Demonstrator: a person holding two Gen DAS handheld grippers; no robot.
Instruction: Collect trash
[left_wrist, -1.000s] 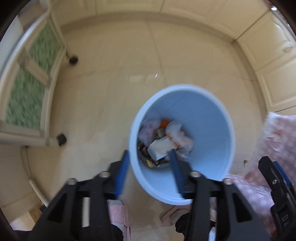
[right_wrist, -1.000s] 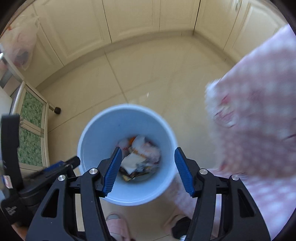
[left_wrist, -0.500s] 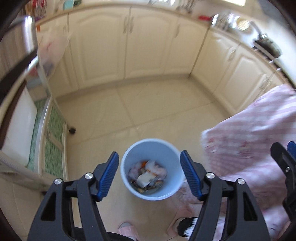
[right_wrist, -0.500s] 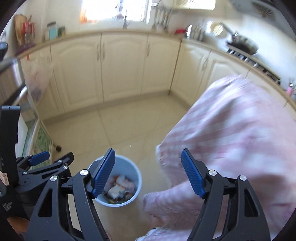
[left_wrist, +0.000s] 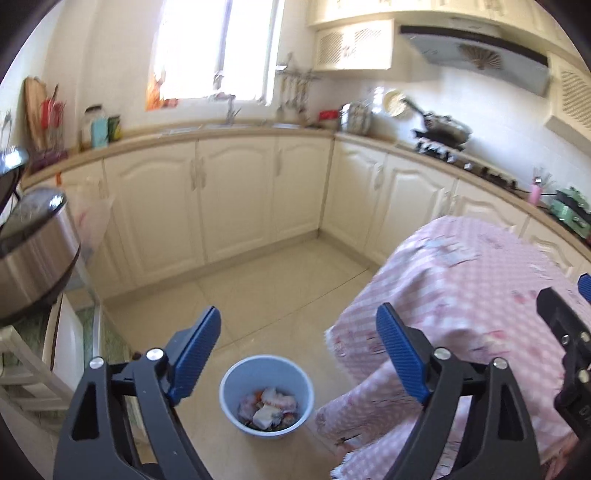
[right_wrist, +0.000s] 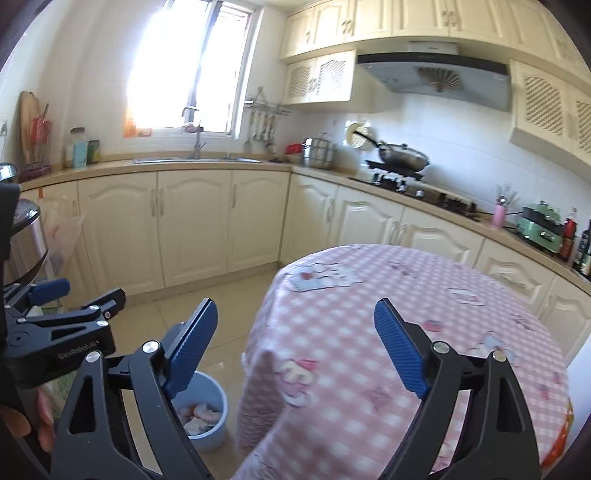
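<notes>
A light blue trash bin (left_wrist: 266, 395) stands on the tiled floor, holding crumpled wrappers (left_wrist: 267, 408). It also shows low in the right wrist view (right_wrist: 205, 410). My left gripper (left_wrist: 298, 347) is open and empty, raised well above the bin. My right gripper (right_wrist: 295, 343) is open and empty, held over the edge of the table with the pink checked cloth (right_wrist: 406, 332). The left gripper also shows at the left of the right wrist view (right_wrist: 59, 325).
Cream kitchen cabinets (left_wrist: 229, 199) run along the back and right walls. A steel pot (left_wrist: 33, 258) sits on a rack at the left. The pink-clothed table (left_wrist: 461, 295) stands right of the bin. A stove with a wok (right_wrist: 402, 158) is on the counter.
Both grippers have risen and tilted up from just above the bin to a high view of the kitchen. The left jaws have opened wider. The bin now looks small and far below.
</notes>
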